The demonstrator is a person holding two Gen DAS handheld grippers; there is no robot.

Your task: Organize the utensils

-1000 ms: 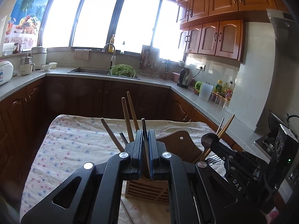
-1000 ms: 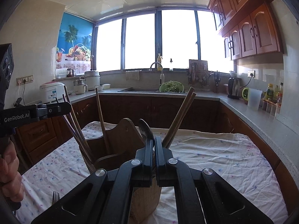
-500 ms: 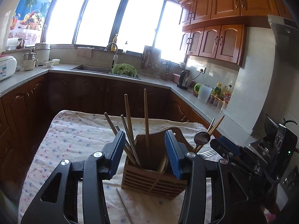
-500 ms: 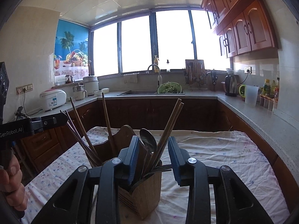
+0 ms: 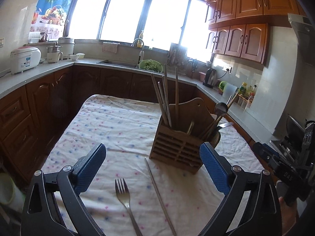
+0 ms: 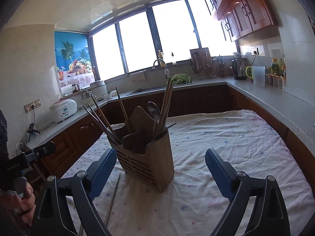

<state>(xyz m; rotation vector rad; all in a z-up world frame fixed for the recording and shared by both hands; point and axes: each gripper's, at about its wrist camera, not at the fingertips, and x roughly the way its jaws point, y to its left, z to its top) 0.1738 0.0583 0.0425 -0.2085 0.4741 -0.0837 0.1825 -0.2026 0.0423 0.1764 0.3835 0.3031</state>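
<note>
A wooden slatted utensil holder point(image 5: 177, 151) stands on the cloth-covered table point(image 5: 110, 122); it also shows in the right wrist view point(image 6: 149, 163). It holds several chopsticks point(image 5: 166, 98) and a metal spoon point(image 6: 154, 110). A metal fork point(image 5: 124, 194) and one loose chopstick point(image 5: 159, 194) lie on the cloth in front of the holder. The chopstick shows in the right wrist view point(image 6: 114, 194). My left gripper point(image 5: 152, 167) is open and empty above the fork and chopstick. My right gripper point(image 6: 159, 171) is open and empty, just in front of the holder.
An L-shaped counter point(image 5: 39, 68) runs around the room with a rice cooker point(image 5: 24, 59), a sink point(image 5: 118, 63), a green colander point(image 5: 150, 65) and a kettle point(image 6: 238, 69). Dark wooden cabinets point(image 5: 29, 118) close in the table on the left.
Both grippers have opened wide and pulled back from the holder. The chopstick and the spoon they held now stand in the holder. The fork and loose chopstick have come into the left view.
</note>
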